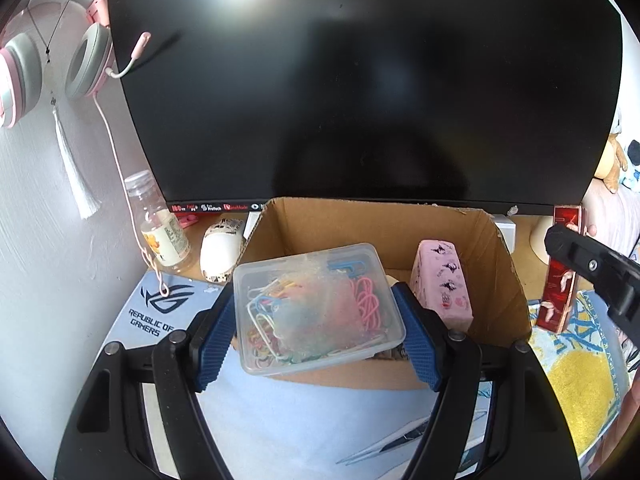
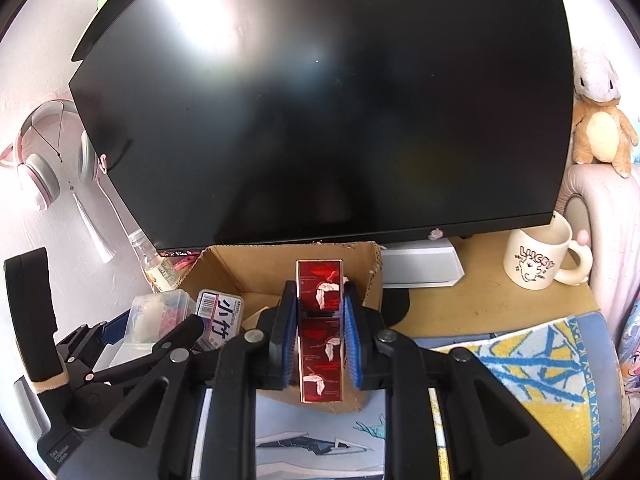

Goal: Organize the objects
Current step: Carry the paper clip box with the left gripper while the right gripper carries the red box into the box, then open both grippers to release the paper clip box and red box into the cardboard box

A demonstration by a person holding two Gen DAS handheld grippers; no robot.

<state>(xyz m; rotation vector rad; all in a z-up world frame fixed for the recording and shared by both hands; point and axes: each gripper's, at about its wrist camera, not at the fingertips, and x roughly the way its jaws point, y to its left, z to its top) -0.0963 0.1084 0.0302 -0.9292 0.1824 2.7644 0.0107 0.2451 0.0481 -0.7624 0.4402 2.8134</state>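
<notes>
My left gripper [image 1: 318,316] is shut on a clear plastic box of coloured paper clips [image 1: 316,304] and holds it over the front left of an open cardboard box [image 1: 500,280]. A pink printed case [image 1: 442,284] stands inside the cardboard box at the right. My right gripper [image 2: 320,336] is shut on a tall red box with white crane prints [image 2: 320,320], held upright at the cardboard box's [image 2: 240,276] right front. The red box [image 1: 560,276] and right gripper also show at the right of the left wrist view. The clip box [image 2: 156,316] shows at the left of the right wrist view.
A large black monitor [image 1: 360,88] stands close behind the cardboard box. A clear bottle [image 1: 160,224] and a white mouse [image 1: 220,252] sit to the left on the desk. A cream mug [image 2: 536,256] stands at the right. A blue desk mat [image 1: 160,312] and a yellow towel [image 2: 520,368] lie in front.
</notes>
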